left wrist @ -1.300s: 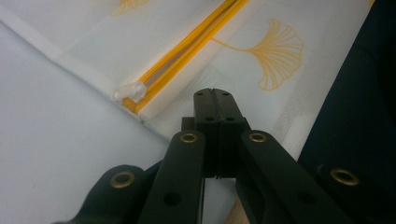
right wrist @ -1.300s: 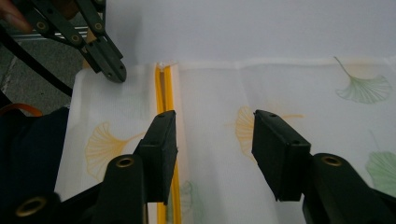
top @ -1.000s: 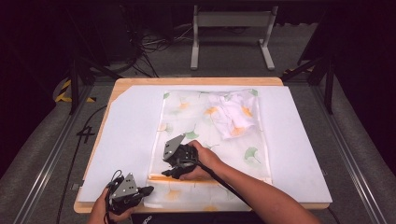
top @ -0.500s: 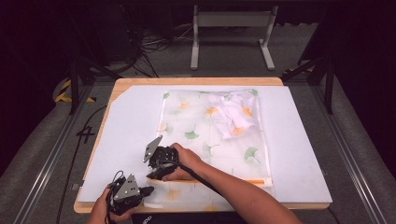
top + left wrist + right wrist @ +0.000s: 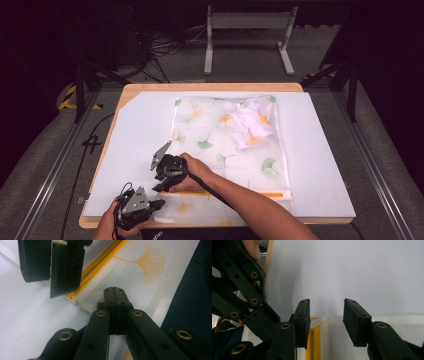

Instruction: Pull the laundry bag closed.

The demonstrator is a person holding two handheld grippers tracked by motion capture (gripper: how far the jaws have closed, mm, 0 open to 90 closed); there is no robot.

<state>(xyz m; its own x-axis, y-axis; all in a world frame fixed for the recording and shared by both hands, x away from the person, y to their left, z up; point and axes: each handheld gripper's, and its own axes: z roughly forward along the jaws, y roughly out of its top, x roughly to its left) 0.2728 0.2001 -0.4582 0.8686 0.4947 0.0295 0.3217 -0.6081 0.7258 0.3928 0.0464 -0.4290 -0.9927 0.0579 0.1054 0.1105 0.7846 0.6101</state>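
Note:
A translucent zip bag (image 5: 227, 150) printed with ginkgo leaves lies flat on the white board (image 5: 135, 145), with a white folded cloth (image 5: 250, 122) inside near its far end. A yellow zipper strip (image 5: 260, 194) runs across its near end. My left gripper (image 5: 157, 204) (image 5: 115, 288) is shut on the bag's near left corner, just below the zipper (image 5: 100, 263). My right gripper (image 5: 160, 187) (image 5: 325, 315) stands open over the zipper's left end, its jaws either side of the white slider tab (image 5: 319, 321) on the yellow strip (image 5: 314, 342). The right gripper's fingers (image 5: 66, 267) hang close above the left one.
The board rests on a wooden table (image 5: 200, 87) whose near edge is at my hands. Beyond the table are a dark floor, cables (image 5: 165, 47) and a metal stand (image 5: 247, 35). Bare white board lies left and right of the bag.
My right gripper has slid left along the zipper line to the bag's left end and now sits close above the left gripper. The left gripper has stayed put.

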